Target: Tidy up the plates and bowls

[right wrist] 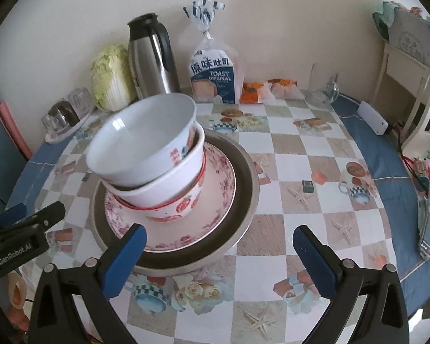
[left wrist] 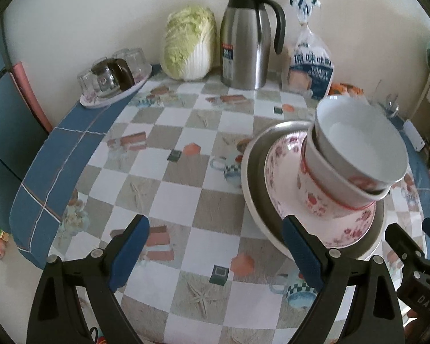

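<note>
On the table (right wrist: 315,172), w/ its checked cloth, sits 1 stack of dishes: 1 metal plate (right wrist: 243,189) at the bottom, 1 floral plate (right wrist: 215,200) on it, then 3 bowls nested, top bowl (right wrist: 140,143) white inside and tilted. At the back by the wall: 1 cabbage (left wrist: 187,43), 1 steel jug (left wrist: 243,43), 1 bread bag (right wrist: 212,71), 1 tray (left wrist: 114,91) of upturned glasses at far left. Left gripper (left wrist: 215,255) is spread wide, nothing betw. its fingers, its right finger just in front of the stack's rim. Right gripper (right wrist: 219,261) is also fully spread and empty, its left finger over the plates' near edge; can't tell if it touches.
</note>
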`<state>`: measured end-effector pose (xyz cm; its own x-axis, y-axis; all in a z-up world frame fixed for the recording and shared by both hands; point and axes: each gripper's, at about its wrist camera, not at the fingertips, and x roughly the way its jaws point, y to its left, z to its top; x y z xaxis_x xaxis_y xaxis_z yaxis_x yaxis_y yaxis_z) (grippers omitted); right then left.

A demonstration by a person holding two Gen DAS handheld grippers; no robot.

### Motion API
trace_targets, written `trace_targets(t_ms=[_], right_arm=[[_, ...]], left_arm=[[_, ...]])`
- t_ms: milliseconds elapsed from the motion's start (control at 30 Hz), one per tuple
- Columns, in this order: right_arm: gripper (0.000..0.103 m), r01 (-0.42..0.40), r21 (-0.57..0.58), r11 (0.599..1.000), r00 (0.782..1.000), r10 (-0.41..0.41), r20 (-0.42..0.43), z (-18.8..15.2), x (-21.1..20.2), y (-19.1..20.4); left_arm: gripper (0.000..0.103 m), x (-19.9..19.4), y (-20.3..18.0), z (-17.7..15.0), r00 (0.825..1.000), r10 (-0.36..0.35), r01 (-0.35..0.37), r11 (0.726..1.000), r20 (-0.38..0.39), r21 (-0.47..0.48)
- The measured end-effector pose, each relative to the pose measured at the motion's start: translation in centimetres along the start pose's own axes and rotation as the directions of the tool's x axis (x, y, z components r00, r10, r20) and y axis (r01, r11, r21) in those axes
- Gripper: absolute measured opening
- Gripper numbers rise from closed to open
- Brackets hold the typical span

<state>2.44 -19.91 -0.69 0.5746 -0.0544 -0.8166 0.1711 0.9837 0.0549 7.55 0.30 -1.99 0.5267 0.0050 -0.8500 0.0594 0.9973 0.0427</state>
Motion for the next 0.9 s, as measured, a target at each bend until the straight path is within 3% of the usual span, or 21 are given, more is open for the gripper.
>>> trace_targets(t_ms=[400, 900], right_arm=[[0.103, 0.009, -0.002, 1.000, 1.000, -0.009, -0.029, 0.0, 0.8, 0.0], [0.103, 0.016, -0.012, 1.000, 0.999, -0.016, -0.041, -0.1, 1.1, 0.1]], left_arm=[[0.094, 1.5, 0.1, -0.4, 0.998, 0.013, -0.013, 1.000, -0.054, 0.008], [0.094, 1.8, 0.1, -0.5, 0.998, 0.002, -0.001, 1.000, -0.061, 0.009]])
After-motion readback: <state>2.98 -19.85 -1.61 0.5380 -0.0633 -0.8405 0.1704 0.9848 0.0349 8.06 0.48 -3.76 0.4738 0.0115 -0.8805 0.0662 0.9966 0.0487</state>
